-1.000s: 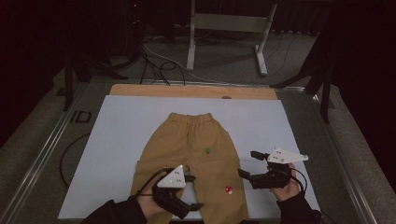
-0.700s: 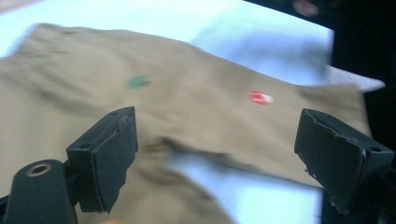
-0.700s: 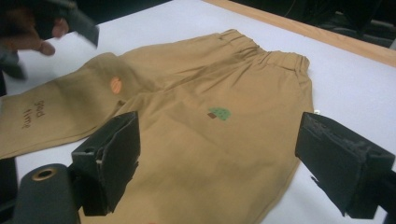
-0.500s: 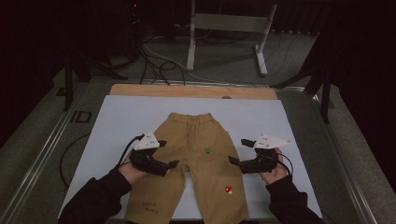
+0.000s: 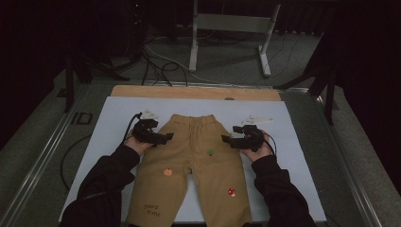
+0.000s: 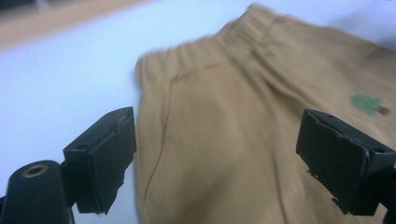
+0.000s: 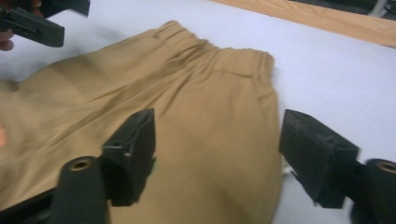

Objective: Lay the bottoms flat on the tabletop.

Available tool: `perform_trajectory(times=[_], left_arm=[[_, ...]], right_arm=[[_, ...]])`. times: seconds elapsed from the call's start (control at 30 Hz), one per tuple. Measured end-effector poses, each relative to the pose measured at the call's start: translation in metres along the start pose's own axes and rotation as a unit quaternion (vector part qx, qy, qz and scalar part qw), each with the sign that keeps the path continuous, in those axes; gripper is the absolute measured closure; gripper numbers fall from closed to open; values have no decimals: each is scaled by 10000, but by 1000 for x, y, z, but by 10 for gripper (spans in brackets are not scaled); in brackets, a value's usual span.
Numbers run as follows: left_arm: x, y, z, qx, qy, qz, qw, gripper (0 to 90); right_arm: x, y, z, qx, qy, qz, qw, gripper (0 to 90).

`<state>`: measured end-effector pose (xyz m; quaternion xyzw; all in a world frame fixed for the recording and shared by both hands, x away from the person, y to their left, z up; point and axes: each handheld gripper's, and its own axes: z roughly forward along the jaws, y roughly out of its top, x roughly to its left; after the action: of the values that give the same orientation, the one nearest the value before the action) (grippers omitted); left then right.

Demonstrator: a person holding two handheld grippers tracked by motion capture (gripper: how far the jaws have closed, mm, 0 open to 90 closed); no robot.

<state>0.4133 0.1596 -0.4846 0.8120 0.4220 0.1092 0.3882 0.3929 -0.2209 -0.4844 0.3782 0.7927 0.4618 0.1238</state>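
A pair of tan child's trousers [image 5: 196, 156] lies flat on the white sheet [image 5: 94, 142], waistband [image 5: 191, 119] at the far end, legs toward me. Small patches mark it: a green tree [image 5: 210, 152], an orange one [image 5: 167, 172] and a red mushroom [image 5: 231, 192]. My left gripper [image 5: 163, 137] hovers open over the trousers' left hip edge; its jaws straddle the tan cloth [image 6: 224, 140] in the left gripper view. My right gripper [image 5: 228, 140] stands open over the right hip, the side seam [image 7: 224, 154] lying between its jaws.
The sheet covers a table with a wooden strip [image 5: 194, 92] along its far edge and metal rails [image 5: 42, 156] at the sides. Cables [image 5: 156, 61] and a stand's metal legs [image 5: 227, 38] occupy the dark floor beyond. Bare sheet lies either side of the trousers.
Both hands have moved away from me, from beside the trouser legs up to the hips near the waistband. Both grippers have stayed open.
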Motion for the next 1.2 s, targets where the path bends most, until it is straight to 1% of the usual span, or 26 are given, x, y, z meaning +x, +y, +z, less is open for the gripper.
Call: perform_trajectory(times=[0.03, 0.07, 0.1, 0.13, 0.17, 0.2, 0.27, 0.3, 0.33, 0.37, 0.4, 0.53, 0.6, 0.7, 0.73, 0.77, 0.8, 0.83, 0.87, 0.93, 0.97, 1.0, 1.07, 1.1, 1.17, 1.2], left_arm=[[0, 0, 0, 0, 0, 0, 10000, 132], [5, 3, 9, 181, 157, -14, 9997, 132], [5, 3, 9, 181, 157, -14, 9997, 133], [9, 4, 18, 364, 354, 99, 9987, 137], [10, 4, 21, 403, 443, 115, 9981, 154], [12, 4, 24, 394, 510, 71, 9979, 171], [16, 5, 28, 362, 487, -59, 9981, 211], [16, 5, 28, 362, 487, -59, 9981, 227], [18, 5, 33, 412, 521, -100, 9977, 244], [18, 5, 35, 465, 569, -36, 9973, 267], [18, 6, 36, 470, 655, -8, 9967, 289], [20, 5, 41, 451, 803, 73, 9957, 379], [22, 3, 44, 513, 819, 19, 9953, 398], [23, 0, 47, 529, 828, 60, 9951, 434], [25, -1, 47, 432, 841, -107, 9955, 441], [25, -1, 47, 432, 841, -107, 9955, 467], [25, -1, 47, 423, 814, -122, 9957, 476], [25, -1, 47, 441, 787, -144, 9958, 487], [25, 0, 47, 464, 779, -150, 9958, 505], [23, 1, 46, 518, 812, -88, 9953, 609], [23, 1, 46, 532, 798, -124, 9953, 632], [23, 2, 46, 545, 762, -151, 9955, 691], [22, 2, 47, 534, 638, -139, 9964, 805], [22, 2, 47, 534, 638, -139, 9964, 856], [21, 2, 47, 522, 621, -133, 9966, 884], [21, 2, 47, 520, 625, -103, 9966, 888]], right_arm=[[-4, 1, 4, 38, -65, 58, 10000, 315], [-7, 2, 8, 63, -54, 180, 9998, 336], [-10, 2, 12, 48, -63, 239, 9997, 339], [-13, 2, 16, 108, -103, 240, 9996, 369], [-15, 3, 20, 168, -129, 291, 9994, 402], [-16, 3, 24, 221, -178, 292, 9992, 404], [-19, 4, 32, 320, -259, 294, 9987, 441], [-19, 4, 32, 320, -259, 294, 9987, 441], [-21, 5, 38, 449, -329, 317, 9979, 449], [-22, 5, 40, 472, -339, 340, 9977, 469], [-23, 5, 42, 487, -381, 375, 9974, 488], [-28, 4, 49, 602, -547, 441, 9957, 530], [-30, 3, 53, 628, -506, 478, 9956, 545], [-27, 3, 56, 685, -524, 408, 9954, 547], [-24, 2, 61, 837, -653, 275, 9940, 573], [-23, 1, 64, 924, -685, 238, 9931, 595], [-21, 0, 65, 951, -734, 125, 9927, 613], [-20, 0, 66, 945, -761, 97, 9926, 632], [-19, 0, 66, 952, -757, 135, 9925, 706], [-19, 0, 66, 958, -759, 123, 9924, 777], [-18, 0, 66, 952, -733, 141, 9927, 815], [-18, 0, 67, 951, -717, 152, 9928, 839], [-16, 1, 67, 982, -768, 161, 9921, 858], [-15, 1, 67, 971, -782, 155, 9921, 863], [-16, 2, 66, 968, -817, 109, 9919, 868], [-15, 2, 66, 936, -813, 157, 9922, 869]])
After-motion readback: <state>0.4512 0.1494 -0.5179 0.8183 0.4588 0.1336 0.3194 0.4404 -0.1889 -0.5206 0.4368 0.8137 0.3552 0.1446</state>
